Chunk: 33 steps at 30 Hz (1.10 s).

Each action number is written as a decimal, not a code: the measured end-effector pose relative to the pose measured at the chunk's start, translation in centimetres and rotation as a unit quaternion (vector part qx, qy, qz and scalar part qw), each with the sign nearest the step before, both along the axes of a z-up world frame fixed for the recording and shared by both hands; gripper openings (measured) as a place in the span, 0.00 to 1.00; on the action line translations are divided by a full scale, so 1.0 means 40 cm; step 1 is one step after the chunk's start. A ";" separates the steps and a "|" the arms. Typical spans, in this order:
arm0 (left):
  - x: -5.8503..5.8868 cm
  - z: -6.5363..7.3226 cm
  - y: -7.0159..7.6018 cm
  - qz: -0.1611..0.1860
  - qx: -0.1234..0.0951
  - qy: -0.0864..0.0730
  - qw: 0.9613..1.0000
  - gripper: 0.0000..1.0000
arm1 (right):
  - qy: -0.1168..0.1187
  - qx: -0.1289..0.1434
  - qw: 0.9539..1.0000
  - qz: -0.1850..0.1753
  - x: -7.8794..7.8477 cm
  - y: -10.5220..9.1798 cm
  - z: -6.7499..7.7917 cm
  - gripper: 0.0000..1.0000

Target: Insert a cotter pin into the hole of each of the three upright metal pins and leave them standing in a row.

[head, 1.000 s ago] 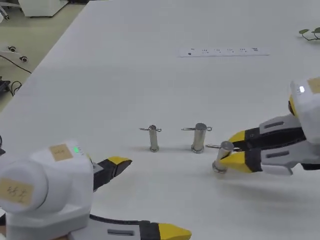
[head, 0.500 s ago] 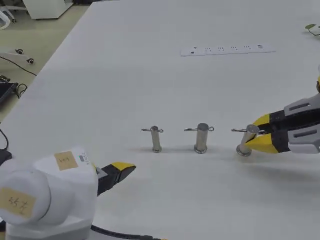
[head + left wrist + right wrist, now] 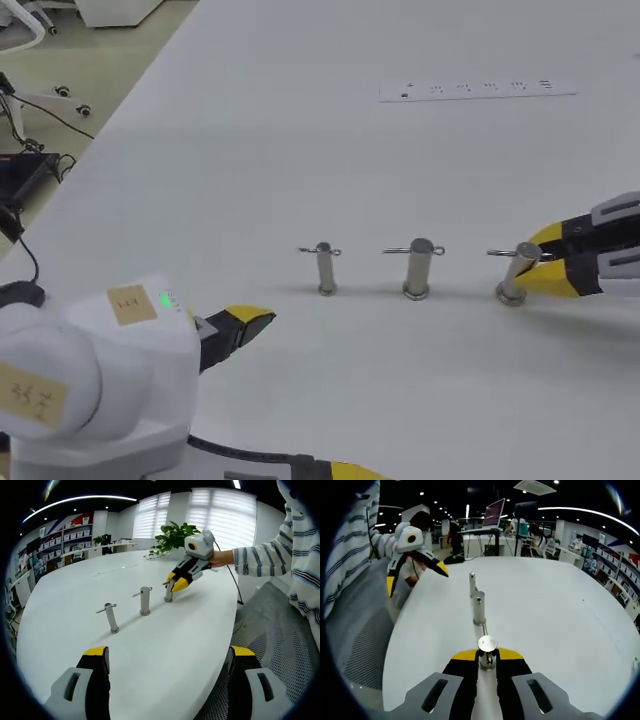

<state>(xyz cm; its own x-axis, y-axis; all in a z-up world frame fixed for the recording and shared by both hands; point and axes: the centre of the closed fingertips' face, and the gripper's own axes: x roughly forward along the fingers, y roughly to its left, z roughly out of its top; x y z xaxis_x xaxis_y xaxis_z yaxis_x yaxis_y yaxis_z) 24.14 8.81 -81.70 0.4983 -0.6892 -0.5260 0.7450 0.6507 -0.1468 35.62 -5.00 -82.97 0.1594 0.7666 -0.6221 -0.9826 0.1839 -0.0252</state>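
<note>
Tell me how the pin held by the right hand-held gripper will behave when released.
The held pin looks solid metal: probably stiff, heavy for its size. Tall on a narrow base and leaning slightly in the right hand-held gripper, it may tip if released abruptly. Lying down it would likely roll until its cotter pin catches.

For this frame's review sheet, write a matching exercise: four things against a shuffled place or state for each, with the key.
Things (pins as the head view shows them):
1. rightmost pin
2. middle pin
3. left gripper
4. power strip

Places or states:
A. jaws open, holding nothing
B. lying far across the table
C. clamped in the right gripper
D. standing free between two other pins

Pairs: 1-C, 2-D, 3-A, 4-B
</note>
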 end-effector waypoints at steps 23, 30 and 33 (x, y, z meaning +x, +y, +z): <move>-0.003 0.001 -0.010 0.012 -0.011 0.002 1.000 0.98 | 0.027 0.054 0.997 -0.052 0.009 0.006 0.009 0.20; 0.011 0.022 -0.001 0.025 -0.019 -0.015 0.999 0.99 | 0.021 0.081 0.991 -0.101 0.019 -0.017 0.058 0.35; 0.017 0.027 0.010 0.036 -0.020 -0.014 0.999 0.99 | 0.021 0.116 0.982 -0.146 0.029 -0.031 0.096 0.37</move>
<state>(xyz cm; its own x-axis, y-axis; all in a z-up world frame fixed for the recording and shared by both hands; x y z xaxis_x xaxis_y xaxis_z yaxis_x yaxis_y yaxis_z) 24.82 9.22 -80.61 0.5614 -0.6716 -0.4836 0.7007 0.6966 -0.1541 36.78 -6.26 -79.11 0.3719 0.8140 -0.4461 -0.8864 0.4542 0.0899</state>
